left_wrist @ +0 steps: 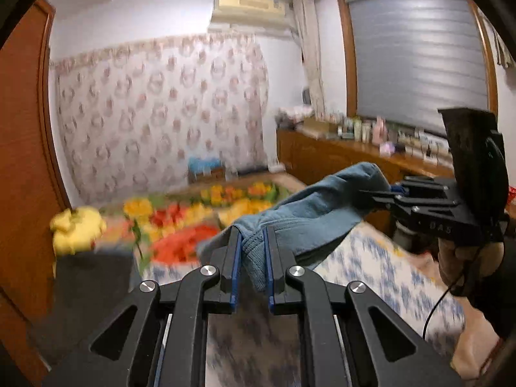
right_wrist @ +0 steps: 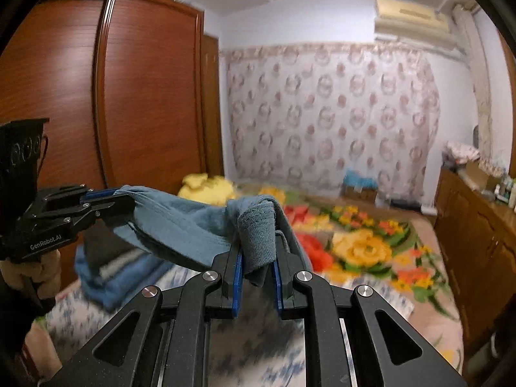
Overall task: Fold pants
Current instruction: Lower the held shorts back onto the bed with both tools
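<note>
The blue pants (left_wrist: 309, 206) hang stretched in the air between my two grippers, above the bed. My left gripper (left_wrist: 252, 235) is shut on one ribbed end of the pants. My right gripper (left_wrist: 375, 193) appears at the right of the left wrist view, shut on the other end. In the right wrist view my right gripper (right_wrist: 258, 258) is shut on a ribbed cuff of the pants (right_wrist: 180, 222), and my left gripper (right_wrist: 125, 198) at the left grips the far end. The lower part of the pants is hidden behind the grippers.
A bed with a flowered blanket (right_wrist: 361, 245) and a blue-patterned sheet (left_wrist: 387, 267) lies below. Yellow cloth (right_wrist: 206, 187) lies at its far side. Folded blue and dark clothes (right_wrist: 119, 274) are stacked at the left. A wooden wardrobe (right_wrist: 129, 96) and a cluttered dresser (left_wrist: 354, 151) flank the bed.
</note>
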A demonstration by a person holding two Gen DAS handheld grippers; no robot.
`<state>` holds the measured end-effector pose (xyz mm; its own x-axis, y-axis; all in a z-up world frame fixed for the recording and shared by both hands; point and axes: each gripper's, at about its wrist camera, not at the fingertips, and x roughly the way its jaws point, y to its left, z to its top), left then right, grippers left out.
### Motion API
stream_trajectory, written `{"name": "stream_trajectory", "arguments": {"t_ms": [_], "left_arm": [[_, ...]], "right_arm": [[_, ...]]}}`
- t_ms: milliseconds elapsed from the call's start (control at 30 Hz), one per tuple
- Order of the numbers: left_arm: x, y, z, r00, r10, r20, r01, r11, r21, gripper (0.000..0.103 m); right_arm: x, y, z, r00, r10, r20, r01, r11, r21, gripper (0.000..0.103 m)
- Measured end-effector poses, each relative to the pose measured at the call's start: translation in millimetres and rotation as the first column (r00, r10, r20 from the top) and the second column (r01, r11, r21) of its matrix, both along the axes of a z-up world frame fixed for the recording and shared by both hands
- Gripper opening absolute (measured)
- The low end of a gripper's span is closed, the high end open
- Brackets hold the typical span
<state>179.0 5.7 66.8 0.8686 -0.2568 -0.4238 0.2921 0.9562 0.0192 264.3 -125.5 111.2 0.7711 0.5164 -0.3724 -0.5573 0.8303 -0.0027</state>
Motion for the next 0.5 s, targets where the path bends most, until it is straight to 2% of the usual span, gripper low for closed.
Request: {"name": "stream_trajectory", "arguments": {"t_ms": [100, 233, 400, 500], "left_arm": [[-19, 6, -36, 0.997, 0.001, -0.073, -0.002, 1.000, -0.012, 0.014], [-47, 12, -67, 0.991, 0.004, -0.135, -0.009, 0.999, -0.036, 0.013], [-76, 13, -86, 0.985, -0.002, -0.171, -0.006, 0.999, -0.047, 0.013], [-86, 12, -93, 0.982, -0.011, -0.188, 0.004, 0.999, -0.040, 0.014]], "right_arm": [[-9, 6, -27, 0.997, 0.017, -0.080, -0.020, 0.999, -0.033, 0.015], [-26, 17, -55, 0.985, 0.039, -0.169, -0.046, 0.998, -0.040, 0.015], [-68, 16, -78, 0.972, 0.042, -0.232, -0.054, 0.998, -0.044, 0.015], [-79, 16, -88, 0.966, 0.036, -0.256, -0.053, 0.997, -0.057, 0.015]]}}
